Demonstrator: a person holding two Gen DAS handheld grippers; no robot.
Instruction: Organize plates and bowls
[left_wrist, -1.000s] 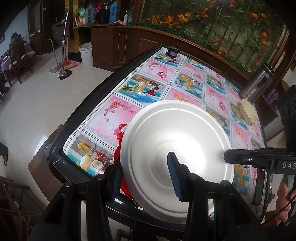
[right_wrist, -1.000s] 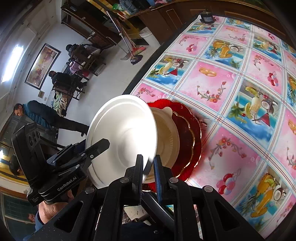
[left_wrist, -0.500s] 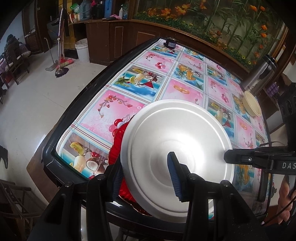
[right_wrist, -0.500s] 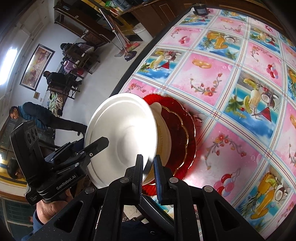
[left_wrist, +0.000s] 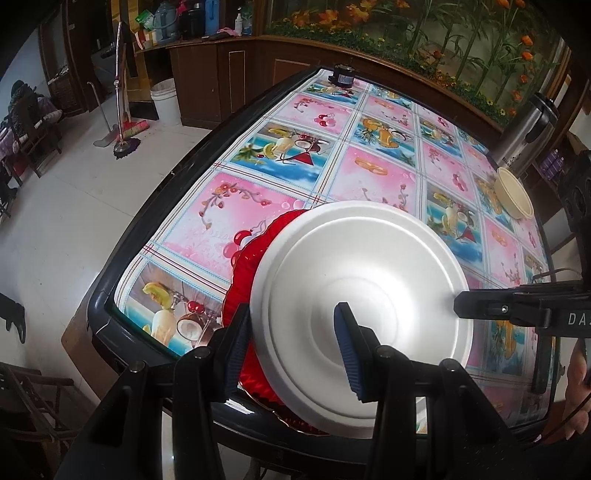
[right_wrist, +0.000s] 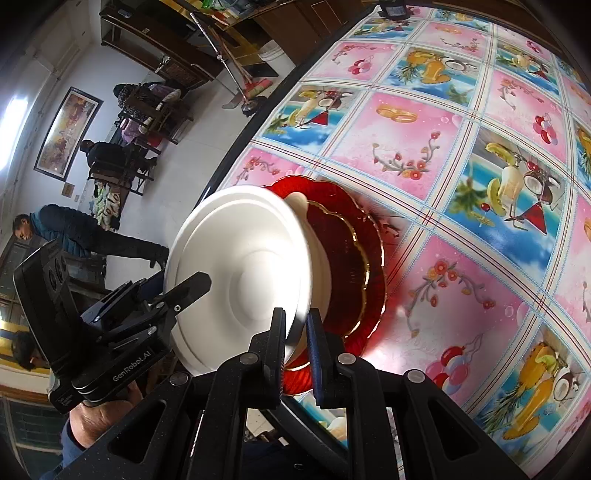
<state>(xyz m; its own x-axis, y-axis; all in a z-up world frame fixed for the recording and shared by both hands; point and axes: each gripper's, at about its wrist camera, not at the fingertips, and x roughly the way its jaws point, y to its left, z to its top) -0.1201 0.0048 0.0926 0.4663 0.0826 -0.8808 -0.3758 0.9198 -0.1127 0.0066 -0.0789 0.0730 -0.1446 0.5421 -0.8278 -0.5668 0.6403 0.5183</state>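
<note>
The left gripper (left_wrist: 291, 343) is clamped on the near rim of a round white foam plate (left_wrist: 362, 314): one blue-padded finger lies on the plate's face and the other sits behind its left edge. The right gripper (right_wrist: 296, 343) pinches the same plate's opposite rim, its two fingers nearly together with the thin edge (right_wrist: 236, 280) between them. In the left wrist view the right gripper's black finger (left_wrist: 517, 308) reaches in from the right and touches the plate's edge. The plate is tilted, held above the near corner of the table. Just behind and under it lies a scalloped red glass plate (right_wrist: 351, 258) with a gold-trimmed rim, resting flat on the glossy tablecloth (left_wrist: 373, 173) printed with pink and blue fruit panels. Whether the white plate touches the red one cannot be told. Farther off, near the table's right edge, sits a cream-coloured round bowl (left_wrist: 513, 194), and beside it a tall steel thermos flask (left_wrist: 528, 129). Beyond the table's far side a broom (left_wrist: 123, 122) stands on the pale tiled floor.
</note>
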